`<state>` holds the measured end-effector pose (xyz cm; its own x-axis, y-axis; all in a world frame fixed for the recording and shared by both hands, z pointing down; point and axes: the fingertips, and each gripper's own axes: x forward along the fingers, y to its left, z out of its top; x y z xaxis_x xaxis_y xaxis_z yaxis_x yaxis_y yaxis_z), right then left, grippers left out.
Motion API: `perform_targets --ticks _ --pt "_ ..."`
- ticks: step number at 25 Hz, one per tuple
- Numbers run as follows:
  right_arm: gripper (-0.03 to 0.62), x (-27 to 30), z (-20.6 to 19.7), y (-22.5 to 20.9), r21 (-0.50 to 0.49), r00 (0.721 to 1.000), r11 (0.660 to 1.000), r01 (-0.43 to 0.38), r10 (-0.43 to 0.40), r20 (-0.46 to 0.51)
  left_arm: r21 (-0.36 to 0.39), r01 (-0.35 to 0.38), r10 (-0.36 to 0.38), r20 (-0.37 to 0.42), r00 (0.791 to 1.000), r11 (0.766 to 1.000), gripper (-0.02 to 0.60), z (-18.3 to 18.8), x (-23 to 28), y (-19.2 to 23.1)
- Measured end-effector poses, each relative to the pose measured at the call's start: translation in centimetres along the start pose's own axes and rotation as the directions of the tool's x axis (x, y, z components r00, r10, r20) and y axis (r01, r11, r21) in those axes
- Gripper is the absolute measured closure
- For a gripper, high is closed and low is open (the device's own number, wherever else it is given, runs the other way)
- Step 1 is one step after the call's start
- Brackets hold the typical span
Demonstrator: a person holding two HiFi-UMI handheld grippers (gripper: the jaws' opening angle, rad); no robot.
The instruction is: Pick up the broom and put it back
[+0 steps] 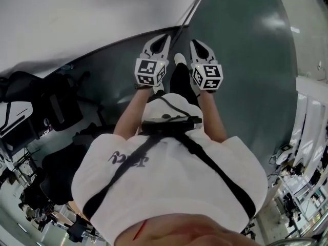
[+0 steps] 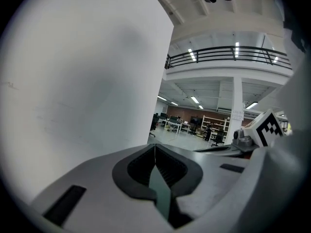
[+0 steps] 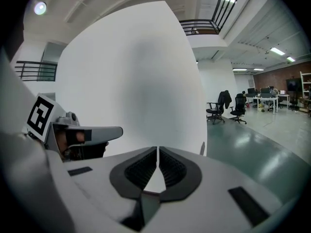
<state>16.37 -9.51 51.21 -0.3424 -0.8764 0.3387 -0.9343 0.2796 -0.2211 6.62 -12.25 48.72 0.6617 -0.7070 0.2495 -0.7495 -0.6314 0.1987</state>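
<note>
the left claw (image 1: 166, 37) and the right claw (image 1: 194, 42) were both pinched fully together, empty. the broom (image 1: 187, 14) showed as a thin handle just ahead between them, by the white wall (image 1: 77, 14). reaching in with shut jaws would likely knock the handle sliding away instead of catching it; they needed opening first.

In the head view, a thin dark pole (image 1: 185, 20) is running down from the upper centre, and its lower end is passing out of sight between the left gripper (image 1: 165, 38) and the right gripper (image 1: 197, 43). The person's hands are sitting hidden behind those grippers, and the dark chairs (image 1: 56, 106) at the left are merging into one blur. In the left gripper view, the far desks (image 2: 177, 124) right of centre are showing too small to tell apart.
</note>
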Motion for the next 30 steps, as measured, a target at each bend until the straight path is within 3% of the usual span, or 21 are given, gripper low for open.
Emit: perform_targets --ticks 10,26,28,30 --pt "0.586 5.7 -5.4 -11.4 0.037 0.991 0.997 0.063 -0.059 -0.12 -0.027 0.016 -0.019 -0.1 0.995 1.0 0.569 -5.9 10.6 0.5" --pt "0.585 19.2 -15.0 -21.6 0.083 0.971 0.993 0.084 -0.063 -0.232 -0.021 -0.01 0.007 -0.163 0.987 1.0 0.569 -13.2 20.6 5.3" --pt "0.526 20.8 -15.5 -22.6 0.076 0.971 0.994 0.073 -0.053 -0.233 -0.021 -0.003 -0.001 -0.165 0.986 1.0 0.569 -13.6 21.6 5.2" --pt "0.513 22.4 -16.0 -23.3 0.072 0.971 0.995 0.063 -0.044 -0.235 -0.019 0.005 -0.008 -0.171 0.985 1.0 0.569 -14.1 22.2 5.2"
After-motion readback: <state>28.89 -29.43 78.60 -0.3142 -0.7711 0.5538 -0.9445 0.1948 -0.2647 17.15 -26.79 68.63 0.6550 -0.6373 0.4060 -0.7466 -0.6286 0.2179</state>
